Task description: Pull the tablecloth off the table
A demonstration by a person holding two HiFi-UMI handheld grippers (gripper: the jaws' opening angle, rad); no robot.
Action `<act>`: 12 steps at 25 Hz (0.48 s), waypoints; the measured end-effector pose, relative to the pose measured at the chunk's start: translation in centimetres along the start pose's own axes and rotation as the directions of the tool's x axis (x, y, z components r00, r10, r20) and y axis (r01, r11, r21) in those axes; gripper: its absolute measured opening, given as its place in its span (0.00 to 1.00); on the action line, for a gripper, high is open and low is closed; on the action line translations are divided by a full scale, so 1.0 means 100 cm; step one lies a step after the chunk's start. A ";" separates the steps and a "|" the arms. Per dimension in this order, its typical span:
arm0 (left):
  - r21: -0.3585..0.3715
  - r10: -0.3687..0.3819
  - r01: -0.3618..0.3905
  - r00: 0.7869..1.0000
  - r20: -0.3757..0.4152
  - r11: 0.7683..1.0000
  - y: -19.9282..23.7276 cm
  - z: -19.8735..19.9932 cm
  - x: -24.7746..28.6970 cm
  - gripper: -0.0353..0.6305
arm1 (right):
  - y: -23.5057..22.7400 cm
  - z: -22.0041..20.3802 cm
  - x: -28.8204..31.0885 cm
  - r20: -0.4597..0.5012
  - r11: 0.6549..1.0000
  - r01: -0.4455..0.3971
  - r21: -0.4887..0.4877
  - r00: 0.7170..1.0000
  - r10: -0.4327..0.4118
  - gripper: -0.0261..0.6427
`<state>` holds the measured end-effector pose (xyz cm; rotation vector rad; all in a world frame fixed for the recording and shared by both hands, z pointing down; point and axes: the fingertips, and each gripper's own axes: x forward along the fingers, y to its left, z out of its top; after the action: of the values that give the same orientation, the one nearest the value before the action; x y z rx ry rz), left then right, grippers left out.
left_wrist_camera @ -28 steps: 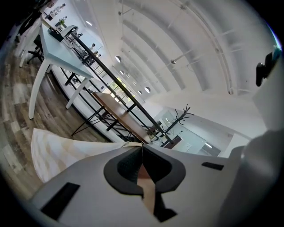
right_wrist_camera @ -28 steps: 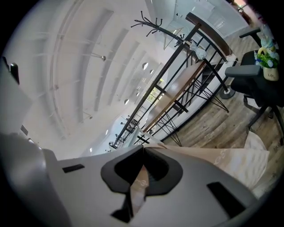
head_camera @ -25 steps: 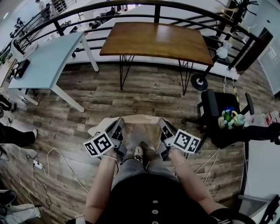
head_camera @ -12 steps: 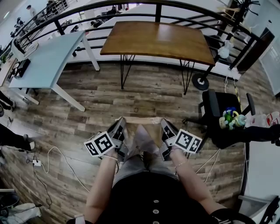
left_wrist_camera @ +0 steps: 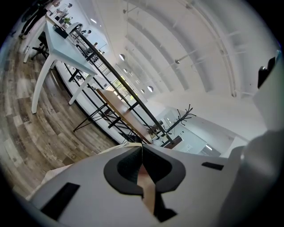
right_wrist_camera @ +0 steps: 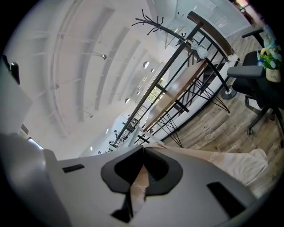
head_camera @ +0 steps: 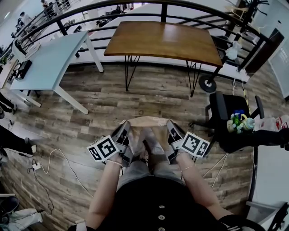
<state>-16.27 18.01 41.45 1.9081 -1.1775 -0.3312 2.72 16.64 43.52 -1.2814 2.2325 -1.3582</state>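
The brown wooden table (head_camera: pixel 165 40) stands bare by the railing, well ahead of me. Its beige tablecloth (head_camera: pixel 145 127) hangs off the table, stretched between both grippers in front of my legs. My left gripper (head_camera: pixel 123 131) is shut on one edge; in the left gripper view a strip of tablecloth (left_wrist_camera: pixel 147 191) is pinched between the pads of the left gripper (left_wrist_camera: pixel 142 149). My right gripper (head_camera: pixel 171 131) is shut on the other edge; the right gripper view shows the right gripper (right_wrist_camera: pixel 143 150) clamped on the tablecloth (right_wrist_camera: pixel 239 162), which trails off to the right.
A light blue table (head_camera: pixel 49 58) stands at the left and a black railing (head_camera: pixel 90 11) runs behind both tables. A black office chair (head_camera: pixel 226 113) holding toys (head_camera: pixel 237 122) is at the right. Cables (head_camera: pixel 58 158) and a person's shoe (head_camera: pixel 20 143) lie on the floor at the left.
The cloth that spread out past the left gripper a second ago has drawn in between the two grippers. Both grippers have stayed where they were, still shut.
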 end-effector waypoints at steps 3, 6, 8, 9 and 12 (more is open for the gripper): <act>-0.004 0.003 -0.003 1.000 0.004 1.000 0.001 0.000 -0.001 0.08 | 0.001 -0.001 0.001 -0.003 1.000 0.002 -0.013 1.000 -0.002 0.08; -0.006 0.003 -0.003 1.000 0.005 1.000 0.001 0.001 -0.001 0.08 | 0.002 -0.001 0.000 -0.007 1.000 0.002 -0.017 1.000 -0.003 0.08; -0.005 0.004 -0.004 1.000 0.002 1.000 0.001 0.001 0.000 0.08 | 0.002 0.000 0.000 -0.008 1.000 0.003 -0.020 1.000 -0.003 0.08; -0.001 0.004 -0.004 1.000 -0.001 1.000 0.001 0.001 0.001 0.08 | 0.002 0.000 0.000 -0.008 1.000 0.003 -0.022 1.000 -0.003 0.08; 0.010 0.001 -0.001 1.000 -0.008 1.000 0.000 0.001 0.003 0.08 | 0.001 0.001 -0.001 -0.008 1.000 0.003 -0.026 1.000 -0.003 0.08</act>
<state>-16.19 17.71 41.44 1.9159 -1.1768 -0.3173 2.74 16.66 43.37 -1.2904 2.2615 -1.3418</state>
